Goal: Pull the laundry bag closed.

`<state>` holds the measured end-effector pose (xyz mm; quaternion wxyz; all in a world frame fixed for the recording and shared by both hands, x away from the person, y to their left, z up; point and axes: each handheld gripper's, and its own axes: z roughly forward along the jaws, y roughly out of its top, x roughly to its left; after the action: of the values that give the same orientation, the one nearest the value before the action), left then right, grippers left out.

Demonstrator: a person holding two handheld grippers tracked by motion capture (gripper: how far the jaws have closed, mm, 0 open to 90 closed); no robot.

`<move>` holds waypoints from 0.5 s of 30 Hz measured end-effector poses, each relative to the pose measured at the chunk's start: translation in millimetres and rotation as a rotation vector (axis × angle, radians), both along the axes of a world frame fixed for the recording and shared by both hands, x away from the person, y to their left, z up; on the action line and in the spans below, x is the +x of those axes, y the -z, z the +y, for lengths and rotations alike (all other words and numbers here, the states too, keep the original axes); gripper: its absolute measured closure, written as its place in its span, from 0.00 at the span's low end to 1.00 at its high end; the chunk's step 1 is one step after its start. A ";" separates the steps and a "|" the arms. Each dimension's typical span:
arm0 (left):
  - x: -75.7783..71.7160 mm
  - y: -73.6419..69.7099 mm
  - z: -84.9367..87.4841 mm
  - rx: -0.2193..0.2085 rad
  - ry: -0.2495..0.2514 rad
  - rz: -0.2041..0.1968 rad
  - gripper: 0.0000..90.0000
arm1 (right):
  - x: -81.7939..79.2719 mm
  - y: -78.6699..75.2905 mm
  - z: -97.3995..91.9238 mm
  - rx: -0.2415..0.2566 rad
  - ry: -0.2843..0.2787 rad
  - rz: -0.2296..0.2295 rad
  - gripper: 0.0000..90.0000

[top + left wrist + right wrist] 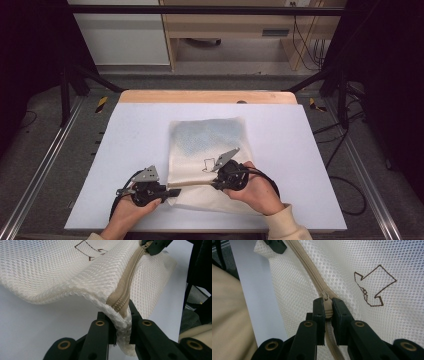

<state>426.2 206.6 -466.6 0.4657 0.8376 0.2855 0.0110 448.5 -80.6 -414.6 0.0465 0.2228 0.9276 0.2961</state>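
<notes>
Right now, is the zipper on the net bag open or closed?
Partly zipped. The zipper is shut between the left gripper and the pull; nearer teeth look apart.

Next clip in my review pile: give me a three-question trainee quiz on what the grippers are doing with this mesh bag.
1. True or false: the left gripper is clamped on the corner of the mesh bag at the end of its zipper.
2. What does the right gripper pinch? A) the zipper pull B) the printed outline C) the table edge
3. Fill in: the bag lies on a ____ table, and a dark outline drawing is printed on its mesh.

Key
1. True: the bag's edge sits pressed between its black jaws.
2. A: the beige zipper pull is between the jaws.
3. White.
</notes>
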 end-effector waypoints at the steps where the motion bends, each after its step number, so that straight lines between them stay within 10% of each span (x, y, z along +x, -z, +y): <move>1: -0.1 -0.1 -0.1 -0.001 -0.001 0.001 0.93 | -0.4 -0.2 0.1 -0.001 0.000 -0.001 0.91; 15: -0.3 -1.6 0.4 -0.005 0.000 -0.004 0.93 | -1.4 -1.3 -3.4 0.006 0.003 -0.001 0.91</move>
<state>426.0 207.0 -465.0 0.4683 0.8364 0.2844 0.0119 447.1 -84.0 -413.3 0.0466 0.2243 0.9263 0.2991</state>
